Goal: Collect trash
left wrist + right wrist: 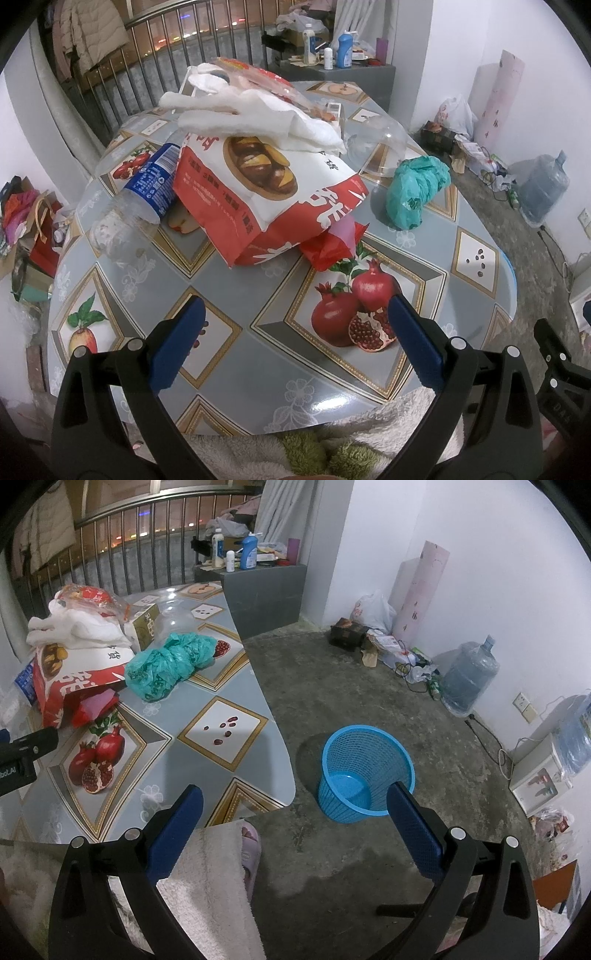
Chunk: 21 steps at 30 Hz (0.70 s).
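Trash is piled at the far side of the round table (258, 332): a red-and-white snack bag (258, 184), a crumpled teal plastic bag (413, 188) (170, 664), a clear bottle with a blue label (144, 195), white cloth or paper (258, 118), a red wrapper (332, 243) and a clear plastic dome (373, 144). My left gripper (295, 339) is open above the table's near part, holding nothing. My right gripper (295, 819) is open over the floor beside the table's edge, also with nothing in it. A blue mesh wastebasket (365, 771) stands on the floor just beyond it.
A grey cabinet (266, 587) with bottles stands behind the table, by a metal railing. Bags, a box and a large water jug (469, 679) line the right wall, with a water dispenser (543, 771) farther right. A person's fuzzy-clad leg and slipper (247, 853) are below the right gripper.
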{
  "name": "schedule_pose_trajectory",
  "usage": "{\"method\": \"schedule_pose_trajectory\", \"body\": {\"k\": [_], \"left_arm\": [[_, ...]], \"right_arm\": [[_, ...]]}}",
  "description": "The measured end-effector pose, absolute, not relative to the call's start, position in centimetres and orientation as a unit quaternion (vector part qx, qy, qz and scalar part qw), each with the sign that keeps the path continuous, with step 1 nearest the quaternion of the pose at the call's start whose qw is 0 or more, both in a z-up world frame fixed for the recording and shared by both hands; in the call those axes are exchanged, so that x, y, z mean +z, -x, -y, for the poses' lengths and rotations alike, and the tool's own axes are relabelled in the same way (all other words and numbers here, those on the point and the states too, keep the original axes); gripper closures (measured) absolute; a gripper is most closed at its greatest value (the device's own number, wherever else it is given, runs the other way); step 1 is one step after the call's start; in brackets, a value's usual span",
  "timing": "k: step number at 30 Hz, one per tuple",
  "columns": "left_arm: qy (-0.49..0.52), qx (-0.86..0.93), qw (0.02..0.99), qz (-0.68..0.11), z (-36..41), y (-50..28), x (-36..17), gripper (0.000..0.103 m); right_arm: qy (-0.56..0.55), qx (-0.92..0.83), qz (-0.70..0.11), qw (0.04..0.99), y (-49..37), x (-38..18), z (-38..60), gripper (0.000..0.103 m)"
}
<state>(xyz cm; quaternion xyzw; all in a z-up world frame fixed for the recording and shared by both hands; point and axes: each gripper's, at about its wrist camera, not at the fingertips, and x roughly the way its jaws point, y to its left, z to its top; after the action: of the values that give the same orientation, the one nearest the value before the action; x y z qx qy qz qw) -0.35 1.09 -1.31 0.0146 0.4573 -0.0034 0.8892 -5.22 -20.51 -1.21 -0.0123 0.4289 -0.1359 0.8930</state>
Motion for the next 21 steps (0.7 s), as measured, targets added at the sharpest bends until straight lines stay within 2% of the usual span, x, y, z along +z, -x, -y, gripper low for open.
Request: {"method": "schedule_pose_trajectory", "body": {"k": [8,13,21], "left_arm": [[-0.007,0.005,0.905,-0.425,-2.3,0.3,-0.2,0.008],[-0.001,-0.009,0.902,-0.431,-3.8,-0.7,-0.3,0.008],[0.025,-0.114,0.913,-0.391,-6.7,-1.5,-0.2,0.008]], "right_arm": [[-0.006,-0.121,-0.414,0.902,4.8,-1.1,20.7,0.006],[-0.014,-0.108,-0.389,0.915,3.8,-0.3,20.0,0.006],[-0.041,-0.072,-0.369,0.926,1.7,0.1,18.7,0.006]]}}
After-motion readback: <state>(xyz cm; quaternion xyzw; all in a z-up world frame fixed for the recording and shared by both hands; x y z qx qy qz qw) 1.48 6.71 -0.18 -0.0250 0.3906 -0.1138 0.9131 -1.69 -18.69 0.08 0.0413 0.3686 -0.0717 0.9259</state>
